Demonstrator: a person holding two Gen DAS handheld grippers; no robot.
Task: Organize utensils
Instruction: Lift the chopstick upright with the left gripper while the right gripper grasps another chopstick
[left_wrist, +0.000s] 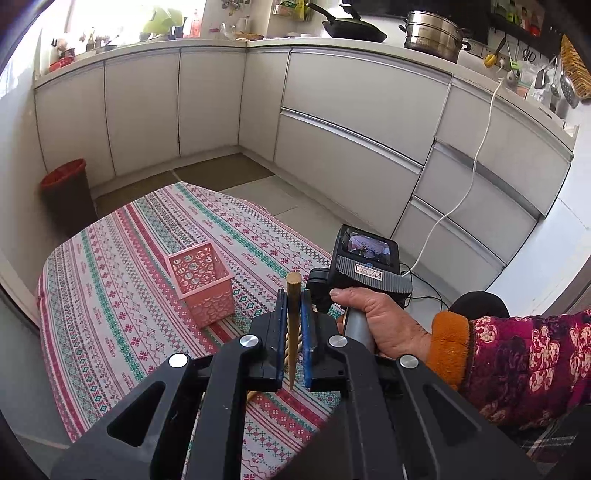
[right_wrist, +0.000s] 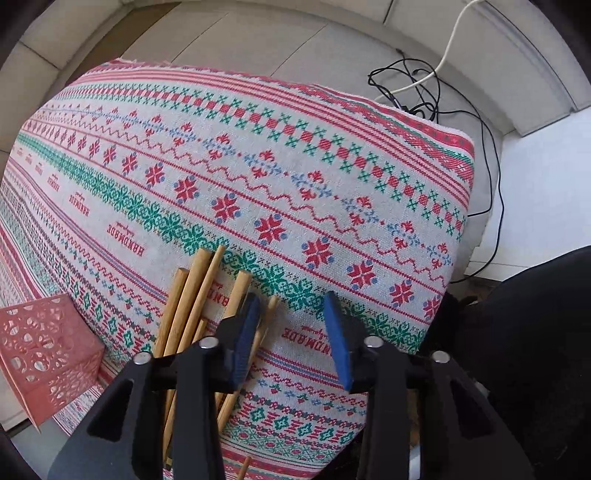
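- Pink basket (left_wrist: 201, 282) with cut-out walls upright on the table (left_wrist: 110, 295), on the patterned tablecloth (right_wrist: 295, 166); inside hard to read from the left wrist view, nothing seen poking above its rim.
- Same basket at the lower left edge of the right wrist view (right_wrist: 44, 354), only its outer wall showing.
- Loose chopsticks (right_wrist: 192, 295) flat on the tablecloth just right of the basket, fanned out, near ends hidden under the right gripper.
- One chopstick (left_wrist: 294, 325) pinched between the blue pads of the left gripper (left_wrist: 294, 306), upright between the fingers, thick end above the fingertips, thin end pointing down toward the camera.
- Left gripper held above the near part of the table, with the basket ahead and to the left of it, apart from the chopstick.
- Right gripper (right_wrist: 291, 306) spread wide, nothing between its blue pads, hovering low over the tablecloth; left finger directly above the loose chopsticks, contact not clear.
- Right hand (left_wrist: 373, 321) wrapped around the handle of the right gripper, wrist in an orange cuff and a flowered red sleeve, seen beside the left gripper.
- Red bin (left_wrist: 66, 192) on the floor beyond the table.
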